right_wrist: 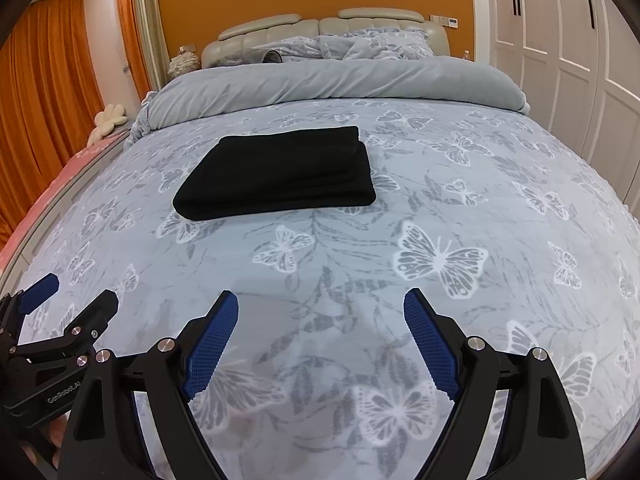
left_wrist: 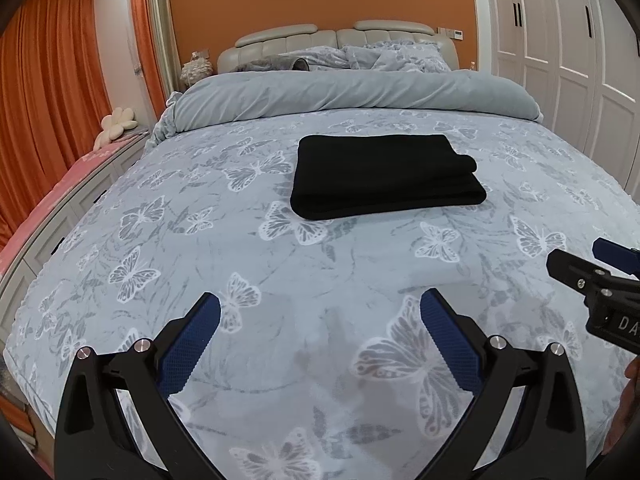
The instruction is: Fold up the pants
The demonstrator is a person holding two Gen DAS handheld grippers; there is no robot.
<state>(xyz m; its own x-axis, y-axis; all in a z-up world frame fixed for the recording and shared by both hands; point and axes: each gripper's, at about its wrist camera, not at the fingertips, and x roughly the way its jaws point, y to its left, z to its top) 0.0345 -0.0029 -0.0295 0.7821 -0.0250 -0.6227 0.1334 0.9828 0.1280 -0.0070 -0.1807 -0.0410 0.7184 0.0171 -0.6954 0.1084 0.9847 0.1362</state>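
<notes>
Black pants (left_wrist: 380, 178) (right_wrist: 280, 174) lie folded into a neat rectangle on the butterfly-print bedspread (left_wrist: 280, 264) (right_wrist: 360, 240), in the middle of the bed. My left gripper (left_wrist: 320, 308) hovers over the bed's near part, well short of the pants, with its blue pads wide apart and nothing between them. My right gripper (right_wrist: 320, 304) is likewise open and empty, to the right of the left one and just as far from the pants. Each gripper shows at the edge of the other's view: the right one (left_wrist: 576, 258), the left one (right_wrist: 76, 288).
A rolled grey duvet (left_wrist: 352, 94) lies across the bed beyond the pants, with pillows and a padded headboard (left_wrist: 336, 38) behind. White wardrobe doors (left_wrist: 568, 52) stand on the right. Orange curtains (left_wrist: 48, 92) and a low pink-topped cabinet (left_wrist: 60, 200) are on the left.
</notes>
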